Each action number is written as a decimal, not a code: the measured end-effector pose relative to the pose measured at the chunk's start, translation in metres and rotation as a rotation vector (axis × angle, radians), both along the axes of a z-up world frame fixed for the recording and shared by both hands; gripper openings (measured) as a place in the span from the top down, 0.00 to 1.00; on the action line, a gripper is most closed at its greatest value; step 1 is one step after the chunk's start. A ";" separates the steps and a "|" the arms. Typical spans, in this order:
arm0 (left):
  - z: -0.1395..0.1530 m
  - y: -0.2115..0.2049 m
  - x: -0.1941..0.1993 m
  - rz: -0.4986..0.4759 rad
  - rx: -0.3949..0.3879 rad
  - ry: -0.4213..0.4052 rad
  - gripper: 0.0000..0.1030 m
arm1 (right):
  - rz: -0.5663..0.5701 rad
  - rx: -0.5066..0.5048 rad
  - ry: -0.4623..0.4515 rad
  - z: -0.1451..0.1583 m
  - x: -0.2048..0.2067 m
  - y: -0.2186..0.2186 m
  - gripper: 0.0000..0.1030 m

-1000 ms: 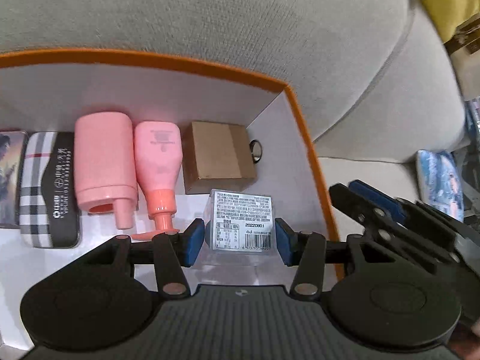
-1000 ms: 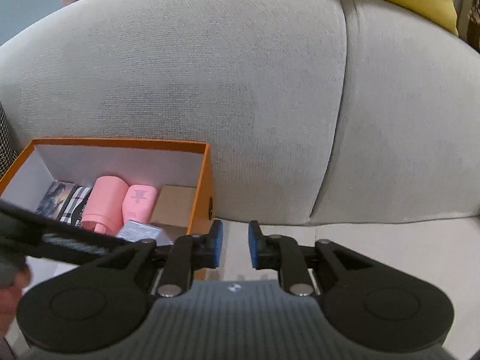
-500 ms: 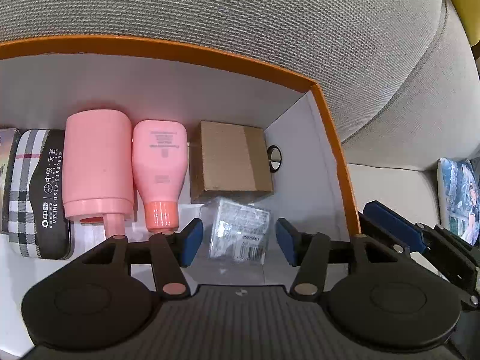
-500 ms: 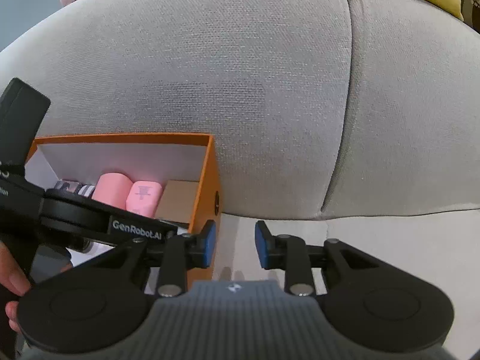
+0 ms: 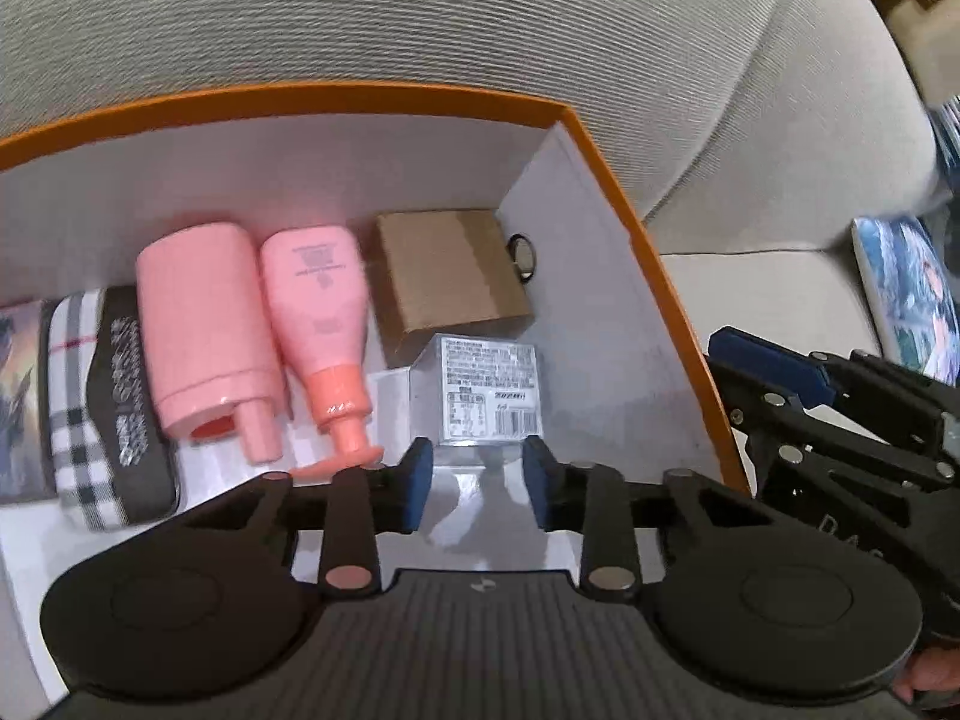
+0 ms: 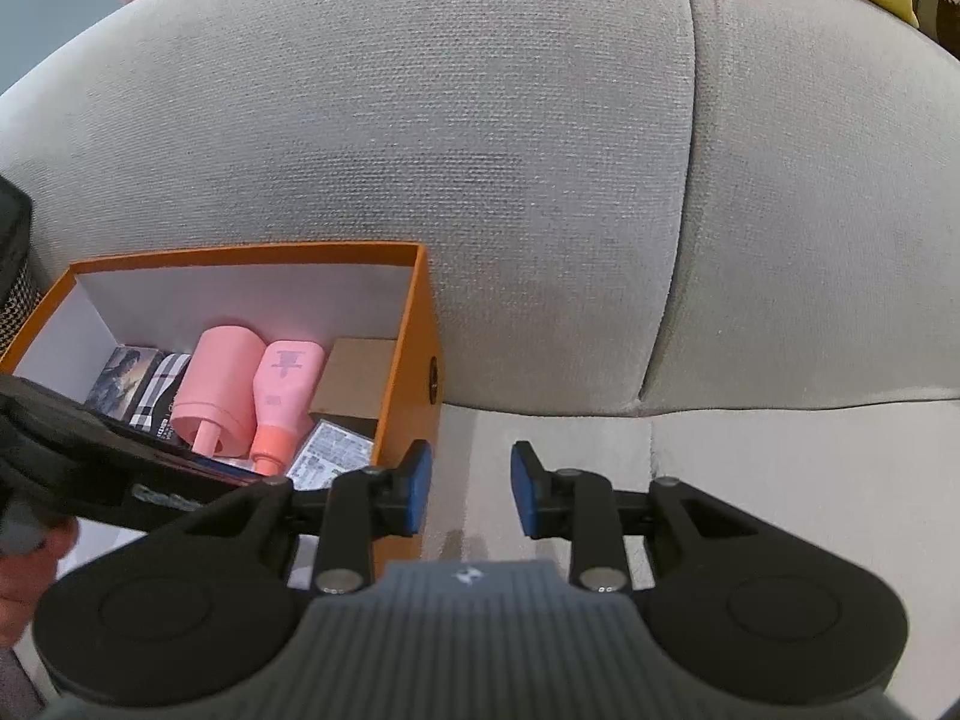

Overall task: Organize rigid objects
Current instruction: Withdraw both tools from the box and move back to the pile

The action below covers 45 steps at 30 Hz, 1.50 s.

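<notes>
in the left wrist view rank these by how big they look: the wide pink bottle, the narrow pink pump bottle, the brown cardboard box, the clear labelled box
1. wide pink bottle
2. narrow pink pump bottle and brown cardboard box: look about alike, so unranked
3. clear labelled box, though it lies nearest the camera

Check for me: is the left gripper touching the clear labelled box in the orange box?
Apart. In the left wrist view the left gripper has just been closing with nothing between its pads; the clear labelled box lies beyond the fingertips on the floor of the orange box.
</notes>
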State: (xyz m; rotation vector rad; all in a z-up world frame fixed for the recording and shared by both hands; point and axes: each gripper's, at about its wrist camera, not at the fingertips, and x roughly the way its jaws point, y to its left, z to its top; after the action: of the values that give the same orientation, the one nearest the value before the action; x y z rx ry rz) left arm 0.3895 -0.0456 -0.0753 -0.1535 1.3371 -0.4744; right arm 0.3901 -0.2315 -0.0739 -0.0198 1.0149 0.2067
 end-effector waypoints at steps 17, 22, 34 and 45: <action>0.026 0.007 -0.016 0.010 -0.023 -0.060 0.71 | 0.013 -0.048 -0.023 0.011 -0.003 0.006 0.68; 0.064 0.020 -0.053 -0.030 -0.034 -0.169 0.71 | -0.002 -0.052 -0.074 0.033 -0.022 0.006 0.65; 0.088 0.068 -0.180 -0.083 -0.035 -0.233 0.66 | -0.070 0.042 -0.080 0.053 -0.137 0.003 0.56; 0.033 0.084 -0.270 -0.102 -0.038 -0.147 0.66 | 0.000 0.042 0.186 -0.012 -0.221 0.036 0.57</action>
State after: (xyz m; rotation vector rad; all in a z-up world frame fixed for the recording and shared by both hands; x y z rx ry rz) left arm 0.1198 0.0386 -0.0426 -0.0798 1.1961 -0.5868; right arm 0.1696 -0.1959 -0.0862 0.0378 1.1957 0.2330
